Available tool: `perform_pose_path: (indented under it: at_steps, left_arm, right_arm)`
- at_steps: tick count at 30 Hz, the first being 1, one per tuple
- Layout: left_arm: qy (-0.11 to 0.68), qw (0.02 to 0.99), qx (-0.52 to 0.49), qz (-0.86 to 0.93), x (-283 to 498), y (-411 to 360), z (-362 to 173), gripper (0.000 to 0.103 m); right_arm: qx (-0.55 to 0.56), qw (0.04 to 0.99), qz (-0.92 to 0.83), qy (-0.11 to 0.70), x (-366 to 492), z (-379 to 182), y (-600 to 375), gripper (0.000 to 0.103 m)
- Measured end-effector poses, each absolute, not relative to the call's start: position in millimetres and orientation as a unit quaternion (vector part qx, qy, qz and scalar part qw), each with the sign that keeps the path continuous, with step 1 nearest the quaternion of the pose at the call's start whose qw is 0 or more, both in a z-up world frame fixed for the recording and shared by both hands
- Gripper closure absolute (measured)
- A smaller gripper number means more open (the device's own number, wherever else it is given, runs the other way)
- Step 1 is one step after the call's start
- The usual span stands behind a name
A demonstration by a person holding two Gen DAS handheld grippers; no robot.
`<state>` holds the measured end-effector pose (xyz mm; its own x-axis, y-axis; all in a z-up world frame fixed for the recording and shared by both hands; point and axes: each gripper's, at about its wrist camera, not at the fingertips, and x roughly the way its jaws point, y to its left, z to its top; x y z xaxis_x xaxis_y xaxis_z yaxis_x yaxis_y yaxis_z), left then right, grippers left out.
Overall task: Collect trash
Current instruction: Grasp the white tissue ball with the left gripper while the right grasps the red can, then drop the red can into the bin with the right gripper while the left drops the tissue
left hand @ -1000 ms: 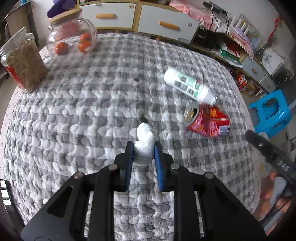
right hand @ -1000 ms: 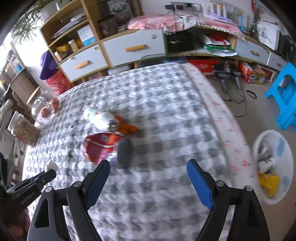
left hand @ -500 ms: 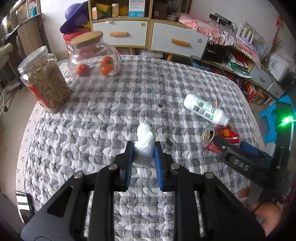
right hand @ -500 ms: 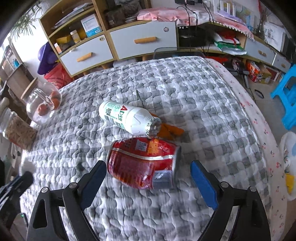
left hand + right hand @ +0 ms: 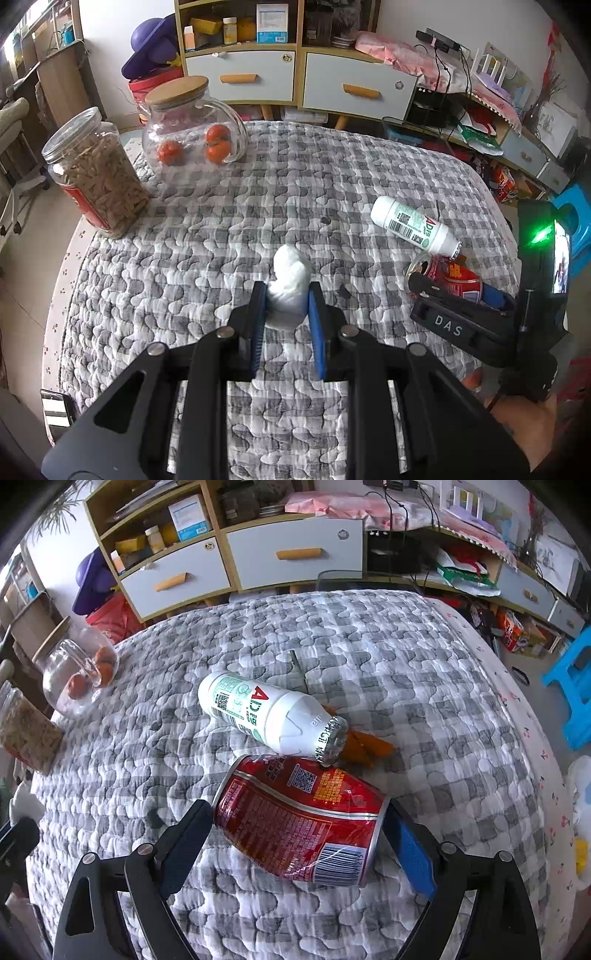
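Observation:
My left gripper (image 5: 286, 291) is shut on a crumpled white tissue (image 5: 290, 267), held just above the grey checked tablecloth (image 5: 221, 229). A dented red can (image 5: 303, 805) lies on its side. My right gripper (image 5: 297, 812) stands open around the can, one finger at each end; I see no pad pressing on it. In the left wrist view that gripper (image 5: 454, 306) hides part of the can (image 5: 456, 273). A white drink bottle (image 5: 258, 709) lies just beyond the can, its foil mouth over a piece of orange peel (image 5: 369, 746).
A jar of dried snacks (image 5: 96, 177) and a glass jar of tomatoes (image 5: 192, 125) stand at the table's far left. A phone (image 5: 55, 410) lies at the near left edge. A cabinet (image 5: 295, 554) runs behind. A blue stool (image 5: 572, 686) and a white bin (image 5: 581, 812) are on the floor right.
My right gripper has swung left and down over the table and now straddles the red can. My left gripper rose a little with the tissue, then stayed still.

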<state>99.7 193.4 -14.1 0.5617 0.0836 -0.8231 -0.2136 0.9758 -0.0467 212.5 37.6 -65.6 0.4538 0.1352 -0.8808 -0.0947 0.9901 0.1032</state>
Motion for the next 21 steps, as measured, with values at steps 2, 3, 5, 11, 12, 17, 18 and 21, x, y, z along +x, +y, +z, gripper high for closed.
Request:
perform_pose_path:
  at_steps: [2,3,5,11,12,17,18,21]
  left_arm:
    - [0.462,0.880,-0.072,0.083,99.5,193.4,-14.6,0.079]
    - [0.464,0.879,-0.074,0.081,99.5,193.6,-15.4,0.079]
    - [0.467,0.877,-0.077,0.079,99.8,194.2,-17.1,0.079]
    - [0.475,0.874,-0.082,0.069,100.4,192.1,-21.2,0.079]
    - [0.475,0.873,-0.081,0.068,100.7,190.8,-21.6,0.079]
    - [0.478,0.873,-0.077,0.063,101.8,186.1,-22.8,0.079]
    - [0.478,0.873,-0.076,0.062,102.0,185.1,-23.1,0.079]
    - [0.480,0.872,-0.075,0.059,102.9,182.5,-24.7,0.079]
  right_arm:
    - [0.026,0.852,0.067,0.518,212.9,-65.3,36.6,0.010]
    - [0.030,0.852,0.066,0.518,213.0,-65.3,35.5,0.010]
    - [0.031,0.853,0.063,0.517,212.6,-64.5,35.2,0.010]
    - [0.016,0.856,0.070,0.512,204.0,-56.4,37.8,0.011]
    - [0.010,0.858,0.073,0.508,201.6,-53.5,38.7,0.011]
    - [-0.019,0.868,0.081,0.490,190.6,-39.1,38.2,0.011]
    - [-0.021,0.869,0.082,0.488,189.0,-36.6,36.1,0.011]
    - [-0.024,0.870,0.080,0.485,185.0,-30.3,28.1,0.011]
